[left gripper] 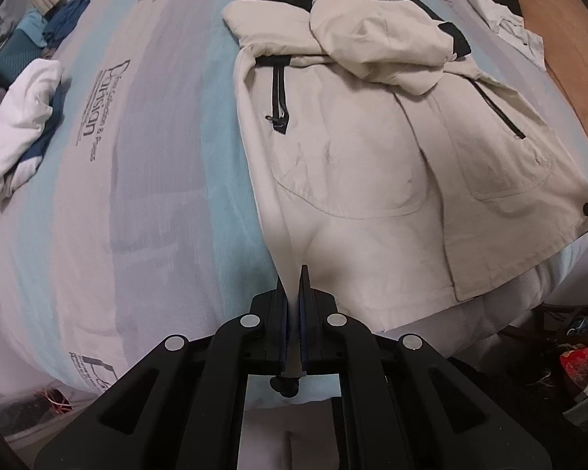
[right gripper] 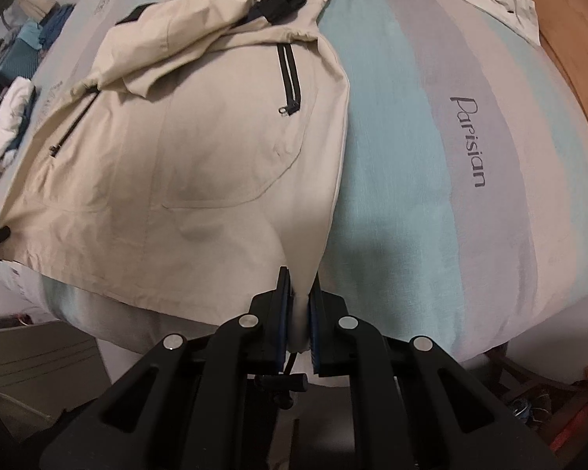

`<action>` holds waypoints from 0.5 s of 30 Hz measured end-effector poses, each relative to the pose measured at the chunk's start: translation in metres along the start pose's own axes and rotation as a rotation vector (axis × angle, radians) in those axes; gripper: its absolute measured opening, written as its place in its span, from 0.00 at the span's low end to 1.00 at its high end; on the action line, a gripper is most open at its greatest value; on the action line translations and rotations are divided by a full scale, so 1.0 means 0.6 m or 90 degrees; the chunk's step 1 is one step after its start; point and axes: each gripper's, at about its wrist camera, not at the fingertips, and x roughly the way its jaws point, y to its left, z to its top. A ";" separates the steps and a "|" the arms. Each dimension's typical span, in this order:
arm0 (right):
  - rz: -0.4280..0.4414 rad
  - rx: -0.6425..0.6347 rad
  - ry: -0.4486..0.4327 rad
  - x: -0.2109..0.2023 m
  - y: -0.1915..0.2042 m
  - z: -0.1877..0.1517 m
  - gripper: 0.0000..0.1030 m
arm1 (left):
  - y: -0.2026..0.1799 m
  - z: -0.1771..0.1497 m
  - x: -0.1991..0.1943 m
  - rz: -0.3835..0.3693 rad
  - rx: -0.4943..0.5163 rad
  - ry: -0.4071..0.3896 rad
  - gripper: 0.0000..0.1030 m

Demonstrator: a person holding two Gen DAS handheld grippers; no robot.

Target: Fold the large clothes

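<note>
On the striped bed [left gripper: 156,156], beige jacket [left gripper: 352,149] lies flat with sleeves already folded across the chest; left gripper [left gripper: 294,293] and right gripper [right gripper: 298,297] each clamp a near hem corner, lifted — bottom-to-collar fold looks pending.

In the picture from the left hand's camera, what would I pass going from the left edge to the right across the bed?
Blue clothes → white garment → striped bedsheet → beige jacket, its hem clamped in the left gripper → crumpled white garment → brown floor.
</note>
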 end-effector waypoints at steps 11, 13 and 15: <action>0.112 0.021 0.021 -0.057 -0.034 0.107 0.07 | -0.005 0.105 -0.046 0.023 -0.037 0.036 0.02; 0.130 0.035 0.034 -0.060 -0.052 0.135 0.07 | -0.004 0.128 -0.054 0.039 -0.050 0.034 0.02; 0.145 0.048 0.044 -0.062 -0.066 0.159 0.07 | -0.001 0.154 -0.061 0.049 -0.065 0.034 0.02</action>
